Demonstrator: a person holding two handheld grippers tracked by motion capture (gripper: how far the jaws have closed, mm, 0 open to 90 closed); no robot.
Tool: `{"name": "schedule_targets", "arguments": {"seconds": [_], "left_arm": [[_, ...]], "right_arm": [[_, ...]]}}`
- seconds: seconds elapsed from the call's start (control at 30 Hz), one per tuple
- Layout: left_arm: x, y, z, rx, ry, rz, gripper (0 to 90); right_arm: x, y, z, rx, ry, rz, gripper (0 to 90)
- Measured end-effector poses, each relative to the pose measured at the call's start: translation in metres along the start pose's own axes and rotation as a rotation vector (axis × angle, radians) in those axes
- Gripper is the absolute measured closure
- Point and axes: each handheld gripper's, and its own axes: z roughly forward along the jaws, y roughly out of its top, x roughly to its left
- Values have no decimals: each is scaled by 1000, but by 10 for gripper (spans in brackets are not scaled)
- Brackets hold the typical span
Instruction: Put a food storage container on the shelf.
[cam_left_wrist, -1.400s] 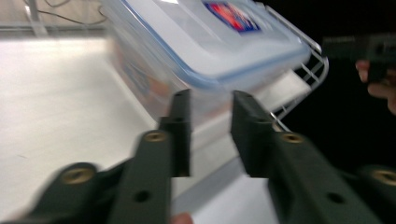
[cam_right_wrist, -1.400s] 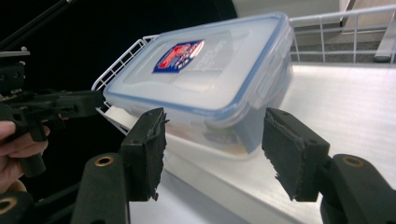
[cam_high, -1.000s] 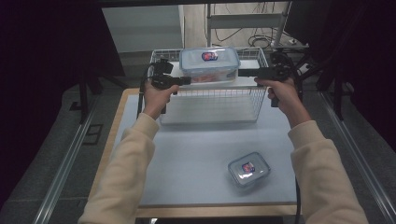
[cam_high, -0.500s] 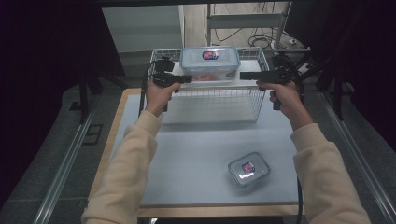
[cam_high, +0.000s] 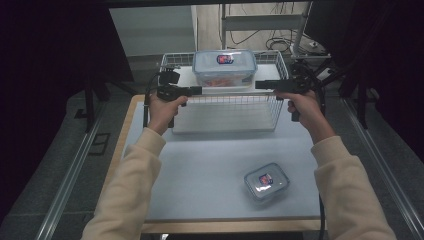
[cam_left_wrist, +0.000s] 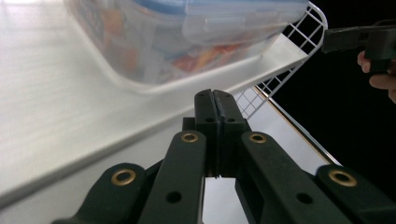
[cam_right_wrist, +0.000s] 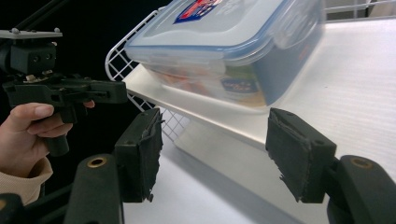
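Container (cam_high: 224, 66) in basket (cam_high: 270, 107), grippers beside.

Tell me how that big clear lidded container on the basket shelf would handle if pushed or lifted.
The big container looks like rigid plastic, so probably stiff and somewhat slippery between tongs. Food packets show inside it, so likely moderately heavy. Its wide flat base should slide on the white shelf rather than tip.

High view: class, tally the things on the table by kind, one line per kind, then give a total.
Lidded plastic containers: 2, the large one in the basket, the small one on the mat
White wire basket: 1
Hand-held grippers: 2, left gripper and right gripper
Total: 5
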Motion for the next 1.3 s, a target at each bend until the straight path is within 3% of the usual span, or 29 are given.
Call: {"name": "schedule_targets", "arguments": {"seconds": [0.27, 0.53, 0.7, 0.83, 0.97, 1.07, 1.17, 1.3], "left_arm": [[-2, -27, -17, -34, -30, 7, 900], [-7, -65, -29, -40, -55, 12, 888], [-3, -89, -35, -41, -81, -17, 872], [-3, -109, -40, -42, -96, -33, 772], [-7, -129, -46, -49, -69, -19, 584], [-10, -144, -46, -27, -48, -17, 447], [-12, -156, -42, 9, -32, -1, 377], [-15, -173, -40, 36, -22, 20, 373]], "right_arm": [[7, -20, -6, -5, 21, -35, 357], [6, -57, -21, -3, 49, -29, 351], [3, -83, -29, -18, 71, -23, 345], [2, -106, -33, -16, 90, -23, 342], [4, -127, -39, -7, 73, -52, 338], [6, -143, -43, 5, 62, -68, 334], [7, -157, -46, 19, 63, -68, 327], [10, -173, -51, 33, 53, -85, 323]]}}
